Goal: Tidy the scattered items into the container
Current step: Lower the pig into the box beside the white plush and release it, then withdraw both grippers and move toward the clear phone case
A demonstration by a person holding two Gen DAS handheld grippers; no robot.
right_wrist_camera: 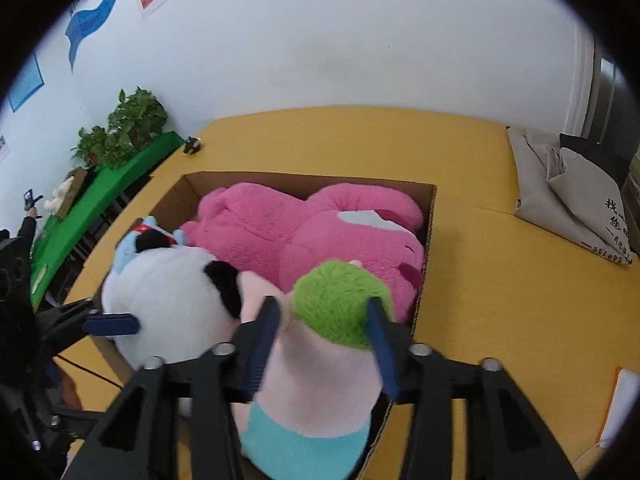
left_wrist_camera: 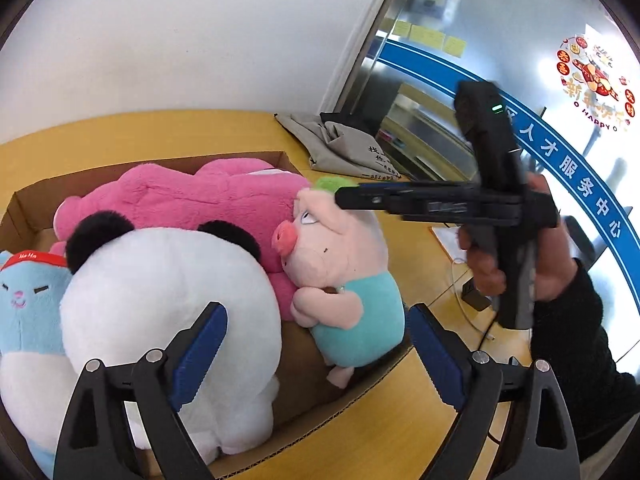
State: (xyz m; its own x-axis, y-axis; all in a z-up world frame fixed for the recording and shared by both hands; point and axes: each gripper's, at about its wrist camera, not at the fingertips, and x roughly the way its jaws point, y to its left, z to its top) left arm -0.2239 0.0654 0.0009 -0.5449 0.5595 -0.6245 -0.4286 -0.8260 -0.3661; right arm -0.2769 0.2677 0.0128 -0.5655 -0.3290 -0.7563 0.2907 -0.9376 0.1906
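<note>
While the right gripper (right_wrist_camera: 324,320) clamps the pig plush (right_wrist_camera: 316,372) by its green-tufted head at the cardboard box's (right_wrist_camera: 428,240) near corner, the left gripper (left_wrist_camera: 316,344) hangs spread, empty, above the panda plush (left_wrist_camera: 168,304) inside.

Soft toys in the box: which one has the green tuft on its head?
The pink pig in the teal shirt; the right gripper clamps its tuft. The panda, pink bear and blue toy have none.
</note>
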